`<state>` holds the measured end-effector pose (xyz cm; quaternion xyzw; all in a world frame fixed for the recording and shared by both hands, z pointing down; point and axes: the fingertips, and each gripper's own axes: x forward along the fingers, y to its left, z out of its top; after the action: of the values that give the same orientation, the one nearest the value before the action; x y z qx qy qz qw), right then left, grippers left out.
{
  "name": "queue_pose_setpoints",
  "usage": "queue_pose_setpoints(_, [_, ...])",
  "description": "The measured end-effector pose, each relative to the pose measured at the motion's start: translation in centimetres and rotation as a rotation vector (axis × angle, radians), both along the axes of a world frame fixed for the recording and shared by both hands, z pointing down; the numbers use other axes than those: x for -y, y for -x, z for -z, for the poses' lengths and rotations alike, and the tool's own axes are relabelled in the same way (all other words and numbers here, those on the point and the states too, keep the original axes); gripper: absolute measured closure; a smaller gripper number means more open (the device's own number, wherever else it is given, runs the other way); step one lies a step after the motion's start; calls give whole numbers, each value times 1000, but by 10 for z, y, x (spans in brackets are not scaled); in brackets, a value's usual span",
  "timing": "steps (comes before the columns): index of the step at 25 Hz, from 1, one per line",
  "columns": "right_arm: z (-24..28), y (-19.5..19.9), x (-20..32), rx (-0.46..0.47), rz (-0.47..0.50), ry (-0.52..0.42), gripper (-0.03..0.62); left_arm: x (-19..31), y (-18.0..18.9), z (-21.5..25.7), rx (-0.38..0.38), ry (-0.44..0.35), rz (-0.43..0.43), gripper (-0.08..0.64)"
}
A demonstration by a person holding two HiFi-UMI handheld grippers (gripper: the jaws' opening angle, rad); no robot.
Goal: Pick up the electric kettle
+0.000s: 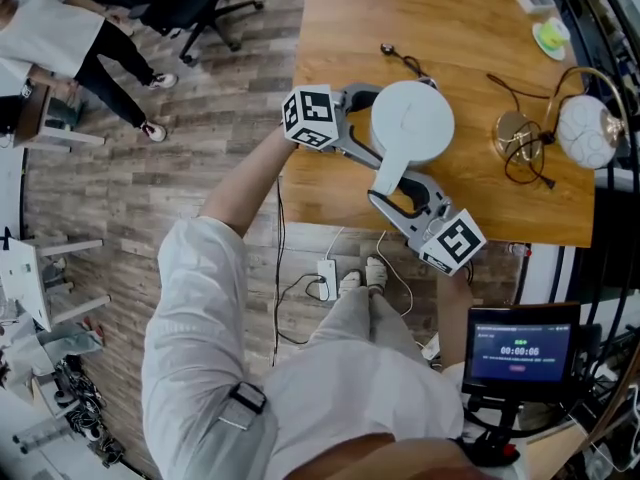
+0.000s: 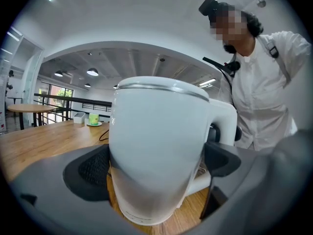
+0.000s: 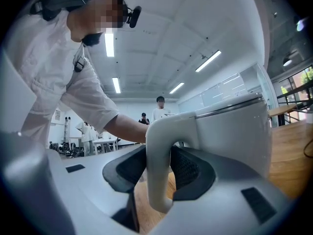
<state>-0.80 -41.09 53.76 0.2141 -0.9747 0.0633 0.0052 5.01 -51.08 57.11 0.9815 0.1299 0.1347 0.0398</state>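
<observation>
Wood-grain table point(image 1: 350, 28), head view: the white electric kettle point(image 1: 412, 121) stands upright close to the table's near edge, long axis vertical, lid up. Its handle point(image 1: 388, 180) points from the kettle toward the person and reaches about to that edge. The left claw point(image 1: 372, 123) comes in from the kettle's left. The right claw point(image 1: 408, 190) comes in from the kettle's near side, its body out past the edge. Bare wood lies beyond the kettle and to its left, as far as the table's side edge. A black cable point(image 1: 405, 60) lies just beyond the kettle. A brass-coloured disc point(image 1: 517, 133) and a white globe point(image 1: 585, 133) sit to the kettle's right, apart from it.

Left gripper view: left claw clenched on the kettle's body point(image 2: 156, 146), one pad against either side.

Right gripper view: right claw grasping the handle, pads on both its faces. The handle runs vertically.
</observation>
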Motion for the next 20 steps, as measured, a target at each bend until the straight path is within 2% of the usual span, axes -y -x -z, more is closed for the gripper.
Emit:
queue_pose_setpoints(13, [23,-8,-7,57,50,-1,454,-5,-3,21,-105,52,47,-21])
queue_pose_setpoints(16, [38,-9,-7,65,65,-26,454,-4,-3,38,-139,39,66,-21])
queue_pose_setpoints(20, [72,-20,-6,86,86,-61,454,-1,-10,78,-142,-13,92,-21])
